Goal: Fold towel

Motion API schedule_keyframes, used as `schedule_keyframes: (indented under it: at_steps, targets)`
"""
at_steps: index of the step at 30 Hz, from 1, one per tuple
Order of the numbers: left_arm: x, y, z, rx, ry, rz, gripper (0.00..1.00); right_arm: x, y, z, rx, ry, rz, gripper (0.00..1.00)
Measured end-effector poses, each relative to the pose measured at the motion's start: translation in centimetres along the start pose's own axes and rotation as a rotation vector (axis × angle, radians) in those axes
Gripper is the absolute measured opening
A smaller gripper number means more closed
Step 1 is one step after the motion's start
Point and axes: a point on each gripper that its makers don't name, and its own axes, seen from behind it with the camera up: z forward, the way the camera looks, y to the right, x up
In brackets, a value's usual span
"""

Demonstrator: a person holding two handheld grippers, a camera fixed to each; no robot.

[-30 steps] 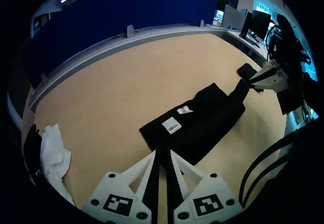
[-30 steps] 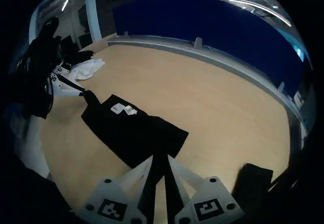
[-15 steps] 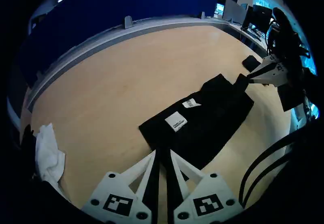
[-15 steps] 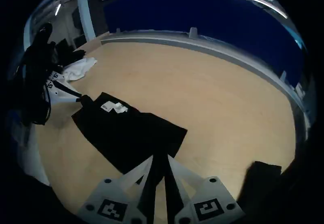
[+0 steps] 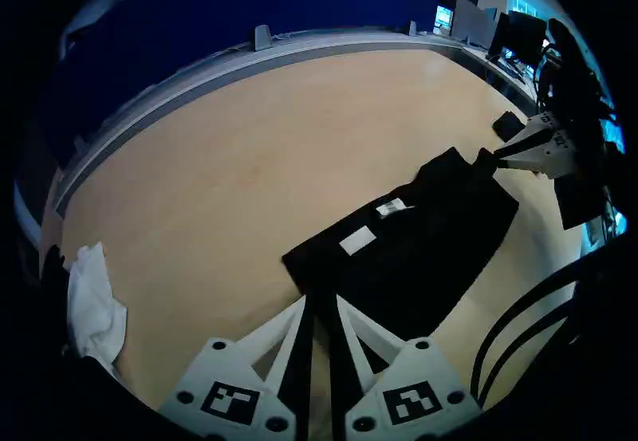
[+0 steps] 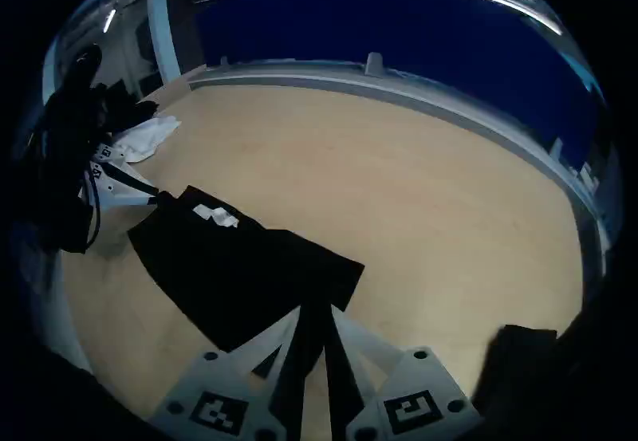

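A black towel (image 5: 407,253) with white labels (image 5: 357,240) lies stretched across the wooden table. My left gripper (image 5: 320,301) is shut on its near corner in the left gripper view. The right gripper (image 5: 496,162) grips the far corner there, lifting it a little. In the right gripper view the same black towel (image 6: 231,269) runs from my right gripper (image 6: 317,309), shut on the near corner, to the left gripper (image 6: 153,196) at the far corner.
A white cloth (image 5: 92,309) lies crumpled at the table's left edge, seen also as the white cloth (image 6: 147,134). A small black folded item (image 5: 508,124) rests near the right gripper. A blue partition (image 5: 223,18) backs the table (image 5: 239,162). Monitors stand at the far right.
Both grippers have pulled apart slightly, drawing the towel flatter and longer. The labels have shifted farther from the left gripper.
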Motion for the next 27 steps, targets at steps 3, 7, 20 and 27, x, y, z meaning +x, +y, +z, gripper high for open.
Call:
schedule_keyframes:
  at_steps: [3, 7, 20, 27]
  targets:
    - [-0.1, -0.1, 0.2, 0.006, -0.004, 0.001, 0.14, -0.1, 0.1, 0.1, -0.007, -0.001, 0.0, 0.18]
    - [-0.2, -0.4, 0.2, 0.019, -0.005, 0.008, 0.21, -0.2, 0.5, 0.2, -0.025, 0.001, -0.008, 0.32]
    - [-0.1, -1.9, 0.7, 0.062, -0.009, 0.0, 0.5, 0.5, 2.2, 1.1, -0.093, 0.015, -0.031, 0.79]
    - [0.0, -2.9, 0.7, 0.088, -0.009, -0.016, 0.81, 1.4, 3.6, 1.2, -0.151, 0.044, -0.012, 1.0]
